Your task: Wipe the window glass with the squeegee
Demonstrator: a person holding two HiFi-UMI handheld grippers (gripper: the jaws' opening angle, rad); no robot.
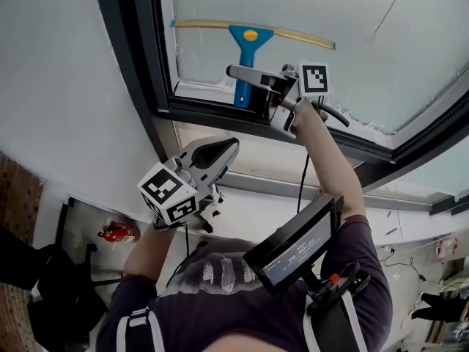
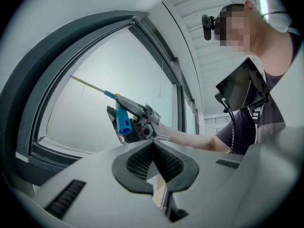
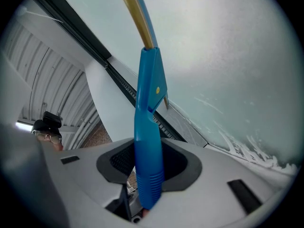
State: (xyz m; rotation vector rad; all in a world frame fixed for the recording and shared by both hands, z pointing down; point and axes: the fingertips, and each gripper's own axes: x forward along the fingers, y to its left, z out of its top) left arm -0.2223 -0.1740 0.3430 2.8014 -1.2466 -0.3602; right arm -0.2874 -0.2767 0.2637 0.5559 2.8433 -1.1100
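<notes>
Up against the window glass (image 1: 308, 9), my right claw (image 3: 148, 167) is clenched on the blue handle (image 3: 147, 137) of the squeegee (image 1: 250, 38). Its yellow blade (image 1: 209, 25) appears to rest across the pane, one end close to the dark frame (image 1: 139, 53). My left claw (image 2: 153, 148) is closed on nothing, low and well apart. Gripped only by its handle, the squeegee could twist, lifting one blade end and leaving streaks, or knock the frame.

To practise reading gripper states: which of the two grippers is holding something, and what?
The right gripper, up at the window glass, is shut on the handle of the blue squeegee. The left gripper has its jaws together on nothing.
</notes>
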